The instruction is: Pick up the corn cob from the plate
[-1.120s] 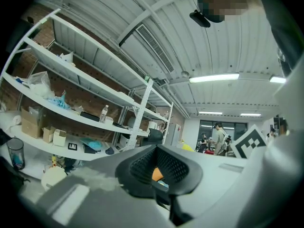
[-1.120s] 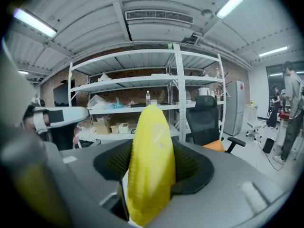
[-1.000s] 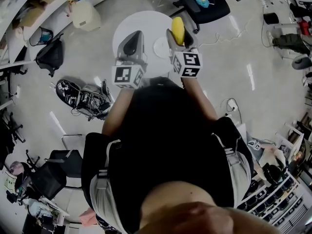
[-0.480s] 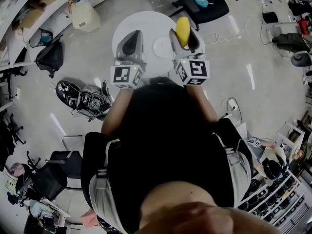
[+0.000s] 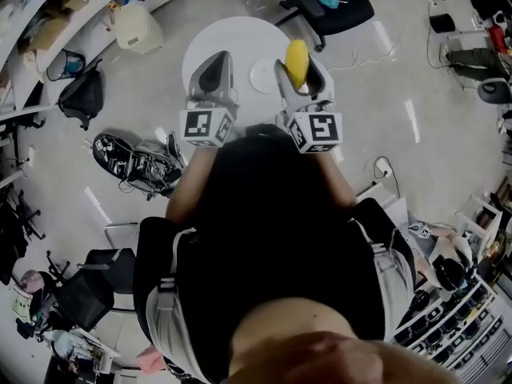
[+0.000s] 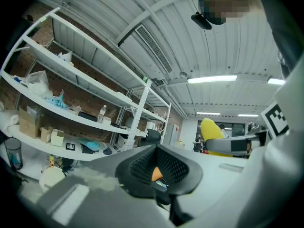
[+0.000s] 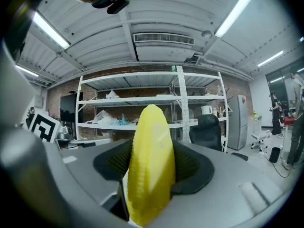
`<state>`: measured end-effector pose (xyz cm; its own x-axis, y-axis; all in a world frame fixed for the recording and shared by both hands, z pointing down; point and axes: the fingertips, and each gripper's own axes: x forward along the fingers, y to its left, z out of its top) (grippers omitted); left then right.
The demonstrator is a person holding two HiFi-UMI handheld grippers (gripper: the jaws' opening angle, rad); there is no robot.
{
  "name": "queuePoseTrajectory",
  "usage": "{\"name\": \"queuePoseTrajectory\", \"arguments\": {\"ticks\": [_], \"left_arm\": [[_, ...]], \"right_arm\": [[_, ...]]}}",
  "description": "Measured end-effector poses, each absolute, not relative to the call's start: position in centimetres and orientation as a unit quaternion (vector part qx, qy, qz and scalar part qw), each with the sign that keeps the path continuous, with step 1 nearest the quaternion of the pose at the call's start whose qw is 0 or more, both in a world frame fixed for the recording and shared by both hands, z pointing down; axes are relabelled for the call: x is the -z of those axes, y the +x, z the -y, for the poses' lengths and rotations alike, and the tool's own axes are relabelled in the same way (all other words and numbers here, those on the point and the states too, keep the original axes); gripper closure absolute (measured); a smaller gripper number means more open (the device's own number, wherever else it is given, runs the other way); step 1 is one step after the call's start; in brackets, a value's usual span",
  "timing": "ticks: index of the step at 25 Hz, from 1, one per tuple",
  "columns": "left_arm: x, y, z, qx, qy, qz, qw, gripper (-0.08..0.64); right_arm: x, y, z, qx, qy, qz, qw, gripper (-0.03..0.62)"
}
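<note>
Corn cob (image 7: 151,165) stands clamped between the jaws of the right gripper (image 5: 298,69); those of the left gripper (image 5: 216,66) are closed.

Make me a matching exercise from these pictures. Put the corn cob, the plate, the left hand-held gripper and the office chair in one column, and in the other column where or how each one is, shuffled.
Things
1. corn cob
2. plate
3. left hand-held gripper
4. office chair

Place or state
A. jaws together, holding nothing
B. on the floor beyond the table
C. clamped in the right hand-held gripper
D. empty, on the table

Pairs: 1-C, 2-D, 3-A, 4-B
</note>
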<state>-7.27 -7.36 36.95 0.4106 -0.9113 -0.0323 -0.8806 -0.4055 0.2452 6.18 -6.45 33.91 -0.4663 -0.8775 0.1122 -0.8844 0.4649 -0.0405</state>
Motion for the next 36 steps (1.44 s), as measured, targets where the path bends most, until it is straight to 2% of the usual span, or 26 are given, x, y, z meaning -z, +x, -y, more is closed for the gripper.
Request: {"name": "queuePoseTrajectory", "arguments": {"ticks": [36], "left_arm": [[-37.3,-6.6,6.9,0.076,0.842,0.525,0.093,0.56]], "right_arm": [[-34.7,6.0,5.5,-0.059,0.509,0.858,0.038,0.341]]}}
